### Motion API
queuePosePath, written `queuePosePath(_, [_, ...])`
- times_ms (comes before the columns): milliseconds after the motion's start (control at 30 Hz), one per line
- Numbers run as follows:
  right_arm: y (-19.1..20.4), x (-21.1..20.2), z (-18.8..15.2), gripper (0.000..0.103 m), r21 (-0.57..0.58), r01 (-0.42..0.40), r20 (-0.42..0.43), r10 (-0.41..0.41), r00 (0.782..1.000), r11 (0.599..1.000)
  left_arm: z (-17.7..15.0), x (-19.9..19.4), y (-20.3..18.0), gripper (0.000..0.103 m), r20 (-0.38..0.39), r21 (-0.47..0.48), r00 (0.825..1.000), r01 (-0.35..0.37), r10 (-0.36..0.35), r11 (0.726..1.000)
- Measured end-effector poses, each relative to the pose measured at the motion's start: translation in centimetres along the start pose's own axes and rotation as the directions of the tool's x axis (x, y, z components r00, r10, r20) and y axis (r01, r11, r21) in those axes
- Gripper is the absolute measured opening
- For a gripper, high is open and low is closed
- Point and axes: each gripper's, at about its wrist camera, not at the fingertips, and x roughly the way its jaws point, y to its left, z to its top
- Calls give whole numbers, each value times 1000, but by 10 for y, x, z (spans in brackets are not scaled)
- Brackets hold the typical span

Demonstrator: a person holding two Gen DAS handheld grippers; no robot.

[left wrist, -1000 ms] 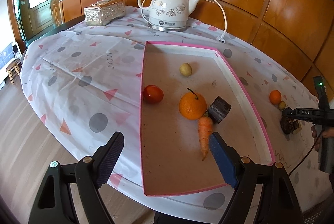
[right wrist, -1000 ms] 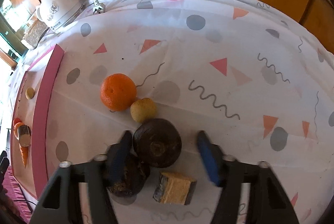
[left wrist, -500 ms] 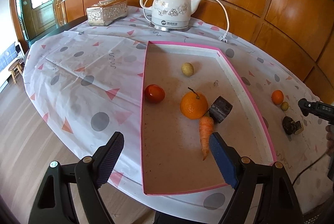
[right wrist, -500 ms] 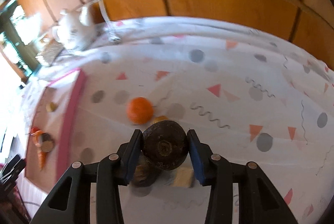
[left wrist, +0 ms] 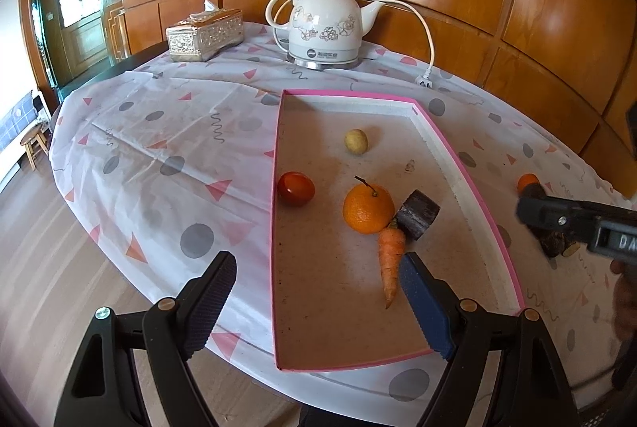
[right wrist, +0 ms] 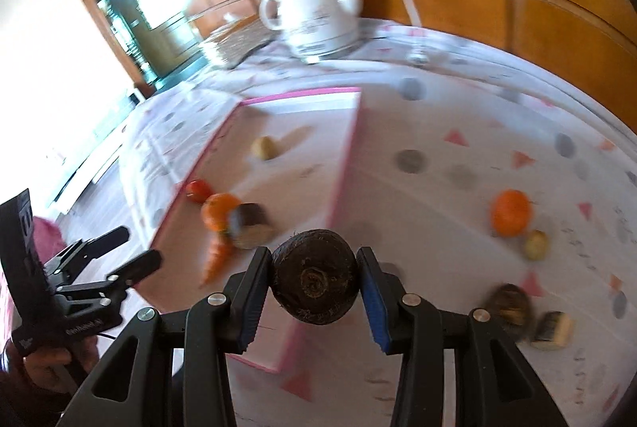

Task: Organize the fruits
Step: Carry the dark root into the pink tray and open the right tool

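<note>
Right gripper [right wrist: 314, 283] clamped on dark round fruit [right wrist: 314, 277], pads pressing both its flanks, carried above the pink-rimmed tray [right wrist: 346, 164] near corner. Left gripper [left wrist: 314, 303] spread wide, nothing between, over tray's near-left edge.

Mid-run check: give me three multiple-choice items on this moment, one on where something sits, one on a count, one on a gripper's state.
1. Where does the carrot lie?
A. inside the pink-rimmed tray
B. beside the kettle
C. on the floor

2. How many items lie in the tray?
A. three
B. five
C. seven

3. What is the right gripper doing?
A. hanging open and empty
B. clamping a dark round root
C. gripping the tissue box

Answers: 1 A, it rests on the tray floor by the orange. 2 B, potato, tomato, orange, dark chunk, carrot. 3 B, both fingers press its sides.
</note>
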Motion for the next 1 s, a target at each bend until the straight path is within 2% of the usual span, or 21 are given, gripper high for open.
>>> queuePosePath(200, [28, 13, 0, 44, -39, -33, -21, 32, 999, 999, 0, 0, 2, 84, 0, -11, 1000, -3, 3, 1000])
queuePosePath(633, [41, 32, -3, 45, -42, -37, -59, 34, 998, 998, -1, 1, 4, 87, -5, -24, 1000, -3, 3, 1000])
queuePosePath(833, [37, 20, -5, 45, -49, -18, -31, 16, 999, 999, -1, 1, 4, 87, -5, -25, 1000, -2, 2, 1000])
queuePosePath(1000, [26, 5, -14, 48, -85, 51, -20, -53, 998, 995, -1, 1, 3, 87, -4, -23, 1000, -3, 3, 1000])
